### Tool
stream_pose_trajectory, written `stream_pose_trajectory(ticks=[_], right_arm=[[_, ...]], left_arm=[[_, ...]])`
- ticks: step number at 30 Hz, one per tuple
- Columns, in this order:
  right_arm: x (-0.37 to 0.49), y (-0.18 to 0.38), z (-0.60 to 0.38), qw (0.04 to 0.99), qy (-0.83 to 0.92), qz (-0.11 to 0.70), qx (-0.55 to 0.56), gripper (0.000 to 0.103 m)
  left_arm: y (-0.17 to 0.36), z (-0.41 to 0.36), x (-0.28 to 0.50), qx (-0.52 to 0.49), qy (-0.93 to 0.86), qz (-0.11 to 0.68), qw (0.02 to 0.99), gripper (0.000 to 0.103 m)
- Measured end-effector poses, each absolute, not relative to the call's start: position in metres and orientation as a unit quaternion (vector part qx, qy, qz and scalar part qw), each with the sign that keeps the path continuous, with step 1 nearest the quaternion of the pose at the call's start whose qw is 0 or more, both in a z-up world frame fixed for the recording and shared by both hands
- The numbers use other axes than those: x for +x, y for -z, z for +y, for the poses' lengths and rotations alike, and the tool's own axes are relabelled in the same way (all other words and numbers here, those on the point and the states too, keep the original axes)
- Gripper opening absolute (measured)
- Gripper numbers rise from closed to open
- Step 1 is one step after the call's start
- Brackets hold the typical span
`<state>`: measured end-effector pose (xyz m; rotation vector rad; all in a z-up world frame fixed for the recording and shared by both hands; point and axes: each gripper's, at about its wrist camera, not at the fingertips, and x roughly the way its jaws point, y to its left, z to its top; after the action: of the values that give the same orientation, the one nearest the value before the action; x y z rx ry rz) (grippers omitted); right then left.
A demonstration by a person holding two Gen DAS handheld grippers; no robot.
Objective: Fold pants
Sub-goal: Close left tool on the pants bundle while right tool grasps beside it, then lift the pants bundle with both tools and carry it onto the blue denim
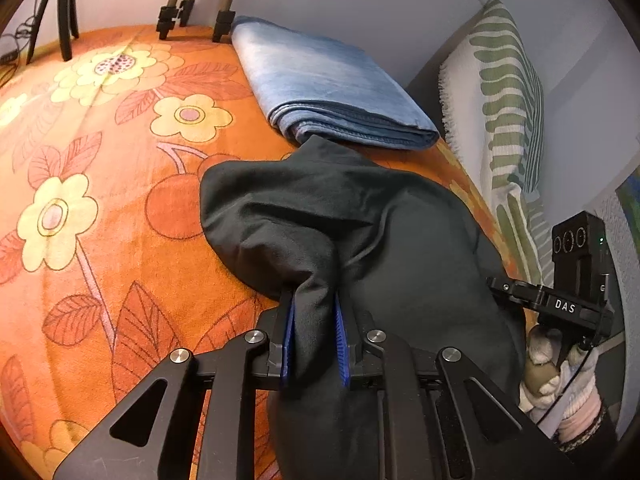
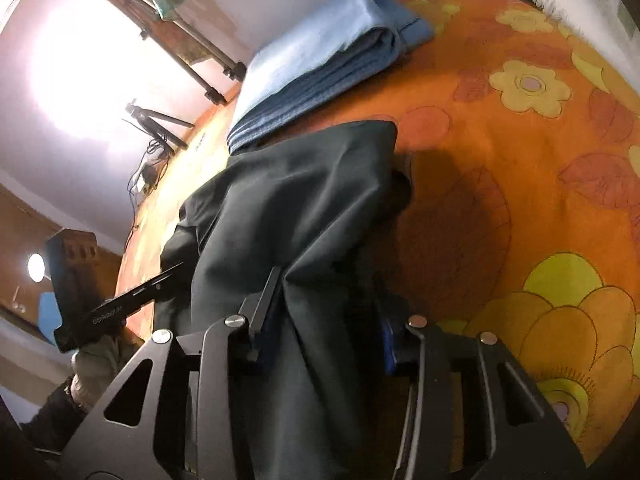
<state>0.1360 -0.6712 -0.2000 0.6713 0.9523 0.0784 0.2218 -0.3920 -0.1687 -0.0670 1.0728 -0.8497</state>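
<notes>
Dark, crumpled pants (image 1: 320, 208) lie in a heap on an orange flowered bedspread (image 1: 100, 200). My left gripper (image 1: 314, 300) is shut on a bunched fold of this cloth, which is pinched between its blue pads (image 1: 289, 332). In the right wrist view the same pants (image 2: 304, 184) drape down through my right gripper (image 2: 328, 292). Its jaws stand apart with cloth hanging loosely between them, and its blue pad (image 2: 387, 336) shows at the cloth's edge. A gloved hand (image 1: 552, 380) holds the right gripper's handle beside the heap.
Folded light blue jeans (image 1: 320, 80) (image 2: 320, 52) lie just beyond the dark pants, against the wall. A green-striped pillow (image 1: 504, 100) leans at the right. Tripod legs (image 1: 184, 8) stand on the bedspread's (image 2: 520, 160) far edge.
</notes>
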Motion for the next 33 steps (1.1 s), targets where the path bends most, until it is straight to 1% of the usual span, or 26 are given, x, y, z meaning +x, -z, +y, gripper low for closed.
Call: stream_pose_trajectory(ticks=[1,3,7,10,17,21,25,30,32,33], right_arm=[[0.137,0.2,-0.669,0.834,-0.042,0.451,0.315,0.034],[0.137,0.2,-0.664,0.831,-0.055,0.448,0.326,0.027],[0.14,0.186,-0.646,0.844,-0.06,0.445,0.293,0.019],[0.141,0.17,-0.636,0.854,-0.054,0.439,0.272,0.017],[0.125,0.148,-0.634,0.873,-0.015,0.432,0.226,0.015],[0.118,0.146,-0.641,0.873,0.013,0.438,0.217,0.015],[0.122,0.149,-0.636,0.872,0.023,0.447,0.198,0.015],[0.127,0.153,-0.642,0.865,0.027,0.45,0.222,0.015],[0.127,0.153,-0.642,0.866,0.024,0.45,0.218,0.017],[0.126,0.154,-0.643,0.865,0.022,0.453,0.215,0.022]], left_arm=[[0.168,-0.393,0.221,-0.028,0.392,0.494,0.776,0.015],[0.167,-0.393,0.22,-0.027,0.392,0.491,0.777,0.014],[0.164,-0.394,0.219,-0.028,0.391,0.488,0.78,0.013],[0.154,-0.392,0.217,-0.037,0.394,0.478,0.784,0.012],[0.125,-0.389,0.203,-0.004,0.411,0.42,0.809,0.011],[0.13,-0.382,0.212,-0.02,0.405,0.432,0.806,0.01],[0.147,-0.38,0.221,-0.038,0.393,0.462,0.795,0.01],[0.163,-0.379,0.229,-0.065,0.378,0.49,0.783,0.01],[0.161,-0.381,0.226,-0.062,0.377,0.488,0.785,0.01],[0.16,-0.382,0.226,-0.061,0.377,0.486,0.786,0.01]])
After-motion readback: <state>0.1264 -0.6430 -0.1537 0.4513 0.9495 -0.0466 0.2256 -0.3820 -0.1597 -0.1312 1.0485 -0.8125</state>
